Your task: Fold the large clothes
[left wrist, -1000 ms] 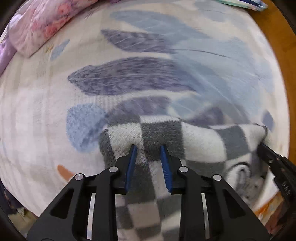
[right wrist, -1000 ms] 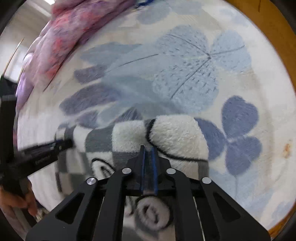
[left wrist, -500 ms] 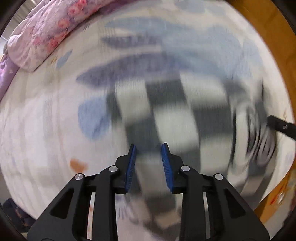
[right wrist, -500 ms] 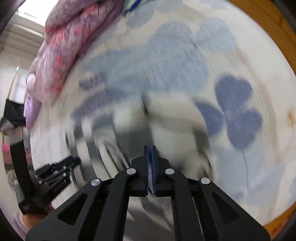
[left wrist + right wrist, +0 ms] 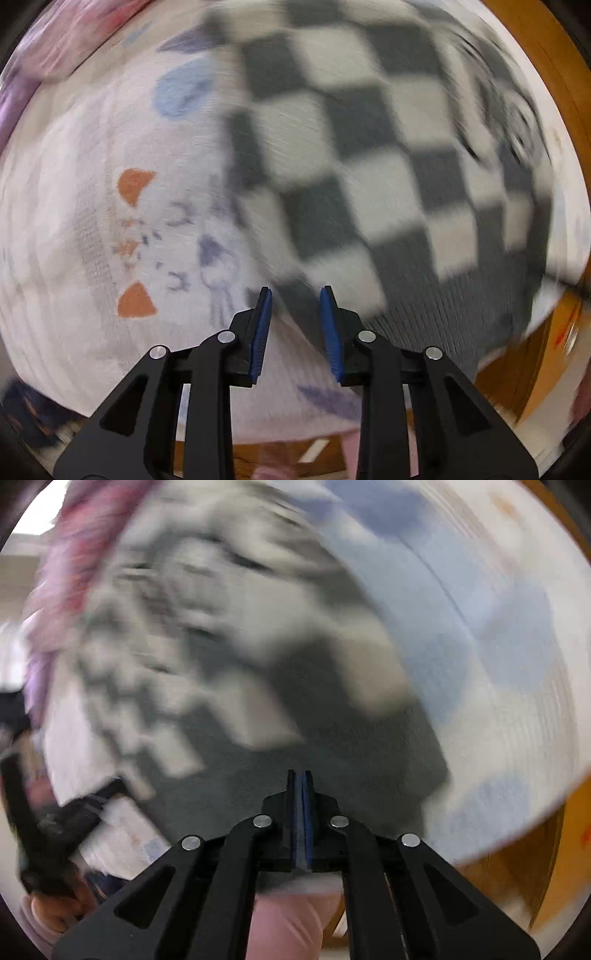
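Observation:
A grey and white checkered sweater [image 5: 369, 155] lies on the patterned bed cover [image 5: 74, 221], blurred by motion. My left gripper [image 5: 295, 299] is open and empty, over the cover near the sweater's lower left edge. In the right wrist view the sweater [image 5: 258, 664] fills the middle, with its plain grey hem nearest. My right gripper [image 5: 300, 775] is shut, its blue pads pressed together over the hem; I cannot see cloth between them. The left gripper [image 5: 55, 819] shows at the far left of that view.
The bed cover [image 5: 498, 664] is white with blue flower prints and orange marks. A pink floral quilt [image 5: 74, 535] lies bunched at the far side. A wooden bed frame [image 5: 517, 354] runs along the near right edge.
Both grippers have pulled back toward the near bed edge and away from the sweater. The left gripper let go of the cloth it straddled. The sweater now lies farther ahead, spread flatter.

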A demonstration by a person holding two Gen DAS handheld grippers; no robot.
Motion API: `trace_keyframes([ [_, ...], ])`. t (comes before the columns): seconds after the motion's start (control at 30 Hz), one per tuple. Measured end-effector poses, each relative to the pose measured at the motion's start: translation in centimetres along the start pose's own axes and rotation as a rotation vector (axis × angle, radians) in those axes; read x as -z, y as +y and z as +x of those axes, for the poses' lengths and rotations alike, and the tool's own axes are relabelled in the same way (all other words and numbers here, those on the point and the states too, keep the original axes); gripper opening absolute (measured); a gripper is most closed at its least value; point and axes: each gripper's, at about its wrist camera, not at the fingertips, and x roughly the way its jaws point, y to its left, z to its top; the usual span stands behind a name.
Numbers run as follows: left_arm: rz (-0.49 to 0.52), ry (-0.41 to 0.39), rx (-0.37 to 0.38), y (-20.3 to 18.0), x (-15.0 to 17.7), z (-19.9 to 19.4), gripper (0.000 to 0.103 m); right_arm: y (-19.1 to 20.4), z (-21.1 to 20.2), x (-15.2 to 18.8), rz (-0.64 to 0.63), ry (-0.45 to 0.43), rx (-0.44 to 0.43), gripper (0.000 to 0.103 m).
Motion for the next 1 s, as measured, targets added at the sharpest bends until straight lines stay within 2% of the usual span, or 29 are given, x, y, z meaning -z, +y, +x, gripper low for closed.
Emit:
trace_keyframes([
  [0.07,-0.006,0.021,0.007,-1.7,1.6,1.4,0.027,2.2,1.4,-1.2,-0.099,0.027,-0.018,0.006],
  [0.13,-0.070,0.054,0.030,-1.9,3.0,3.4,0.027,2.3,4.1,-1.2,-0.066,0.074,-0.006,0.006],
  [0.17,-0.083,0.045,0.035,-1.9,3.6,3.7,0.027,2.2,5.0,-0.8,-0.049,0.079,-0.002,0.006],
  [0.23,-0.053,0.038,0.036,-2.2,4.4,3.3,0.027,2.2,4.8,0.7,-0.067,0.024,0.006,0.006],
  [0.27,-0.019,0.050,0.037,-2.4,4.8,2.9,0.027,2.3,4.5,1.3,-0.080,0.044,0.010,0.006],
  [0.3,-0.007,0.067,0.042,-2.3,5.2,2.6,0.031,2.1,4.4,1.7,-0.073,0.069,0.009,0.006],
  [0.33,-0.006,0.082,0.044,-2.4,5.8,2.4,0.046,1.8,4.1,2.0,-0.045,0.091,0.003,0.006],
  [0.4,-0.028,0.100,0.017,-1.5,6.5,1.5,0.061,1.3,3.2,2.4,0.004,0.134,-0.010,0.006],
  [0.43,-0.036,0.084,0.008,-0.8,6.8,0.6,0.063,1.3,2.6,2.6,0.009,0.154,0.000,0.007],
  [0.47,-0.038,0.071,0.006,-0.3,6.9,-0.2,0.065,1.6,1.5,2.8,-0.003,0.147,0.022,0.012],
  [0.5,-0.035,0.058,0.005,0.1,6.9,-1.1,0.073,2.3,0.5,3.3,-0.016,0.124,0.038,0.016],
  [0.53,-0.029,0.041,0.006,0.5,7.0,-2.1,0.075,2.9,-0.8,3.4,-0.027,0.093,0.048,0.027],
  [0.57,-0.024,0.023,0.003,1.0,7.1,-3.1,0.075,3.7,-2.1,3.3,-0.033,0.062,0.048,0.055],
  [0.63,-0.019,-0.010,0.002,1.6,7.4,-5.1,0.076,5.1,-4.5,3.7,-0.027,-0.014,0.065,0.087],
  [0.67,-0.019,-0.022,0.006,2.2,6.7,-5.8,0.077,6.1,-5.9,4.0,-0.026,-0.065,0.072,0.087],
  [0.73,-0.024,-0.062,0.026,3.8,6.0,-8.0,0.084,7.9,-7.4,4.7,-0.027,-0.088,0.082,0.087],
  [0.9,0.027,-0.143,0.059,7.4,5.4,-11.4,0.084,13.4,-9.7,6.9,-0.011,-0.200,0.138,0.087],
  [1.0,0.090,-0.196,0.096,9.8,5.8,-13.3,0.084,17.5,-10.2,9.1,0.053,-0.285,0.188,0.088],
])
